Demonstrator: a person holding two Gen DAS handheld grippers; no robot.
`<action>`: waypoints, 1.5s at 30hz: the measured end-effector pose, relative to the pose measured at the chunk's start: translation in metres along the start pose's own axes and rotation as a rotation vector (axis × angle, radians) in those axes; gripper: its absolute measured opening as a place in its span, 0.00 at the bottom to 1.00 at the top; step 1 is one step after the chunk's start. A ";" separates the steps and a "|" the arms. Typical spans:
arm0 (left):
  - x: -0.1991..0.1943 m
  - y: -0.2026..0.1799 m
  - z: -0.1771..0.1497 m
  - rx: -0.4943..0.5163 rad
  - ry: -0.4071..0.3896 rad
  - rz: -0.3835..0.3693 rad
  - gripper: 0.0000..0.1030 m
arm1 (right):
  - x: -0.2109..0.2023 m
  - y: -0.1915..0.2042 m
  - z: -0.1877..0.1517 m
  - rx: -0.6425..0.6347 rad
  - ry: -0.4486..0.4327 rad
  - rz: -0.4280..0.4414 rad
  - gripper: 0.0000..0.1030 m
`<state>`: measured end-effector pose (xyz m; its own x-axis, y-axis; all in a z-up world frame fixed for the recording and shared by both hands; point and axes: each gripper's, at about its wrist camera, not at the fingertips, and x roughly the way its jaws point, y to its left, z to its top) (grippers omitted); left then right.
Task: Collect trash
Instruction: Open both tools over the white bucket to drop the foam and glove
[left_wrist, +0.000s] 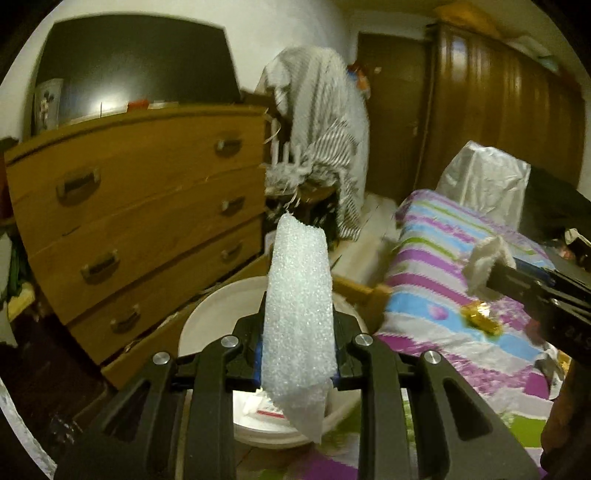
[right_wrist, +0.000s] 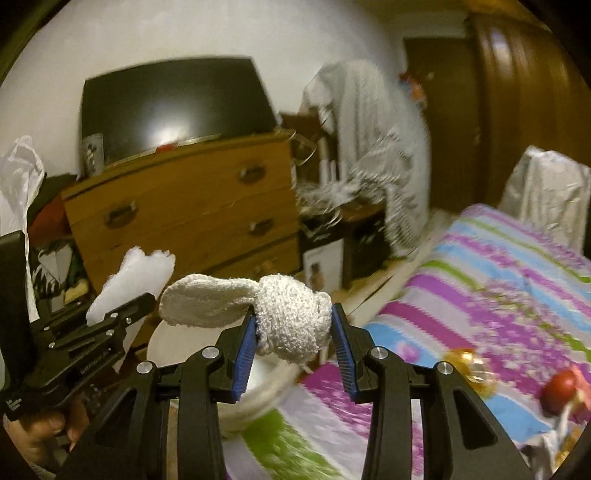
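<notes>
Each camera looks forward along its own claw, close behind the fingers. Both views share the wooden dresser (left_wrist: 147, 206) (right_wrist: 192, 210) ahead-left and striped bedspread (left_wrist: 454, 295) (right_wrist: 498, 288) right.

Bed: striped bedspread (right_wrist: 498, 288) in purple, blue, green and white.
On bed: 1 gold foil wrapper (left_wrist: 480, 319), 1 red round object (right_wrist: 559, 391), 1 silver plastic-wrapped bundle (left_wrist: 484, 181) at far end.
Floor: 1 white bucket (left_wrist: 207, 317) beside bed.
</notes>
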<state>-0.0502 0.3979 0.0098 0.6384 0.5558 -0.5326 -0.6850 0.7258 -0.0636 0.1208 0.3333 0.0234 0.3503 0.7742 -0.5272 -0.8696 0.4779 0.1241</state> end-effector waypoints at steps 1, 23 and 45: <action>0.009 0.009 0.000 -0.006 0.021 0.009 0.23 | 0.019 0.007 0.005 -0.002 0.034 0.017 0.39; 0.089 0.067 -0.018 -0.067 0.213 0.013 0.23 | 0.172 0.022 0.014 -0.040 0.311 0.092 0.39; 0.067 0.049 -0.029 -0.069 0.201 -0.017 0.48 | 0.082 -0.017 -0.001 0.034 0.167 0.069 0.51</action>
<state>-0.0511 0.4583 -0.0537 0.5718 0.4467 -0.6881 -0.7015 0.7012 -0.1276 0.1638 0.3887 -0.0227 0.2255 0.7272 -0.6483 -0.8763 0.4423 0.1913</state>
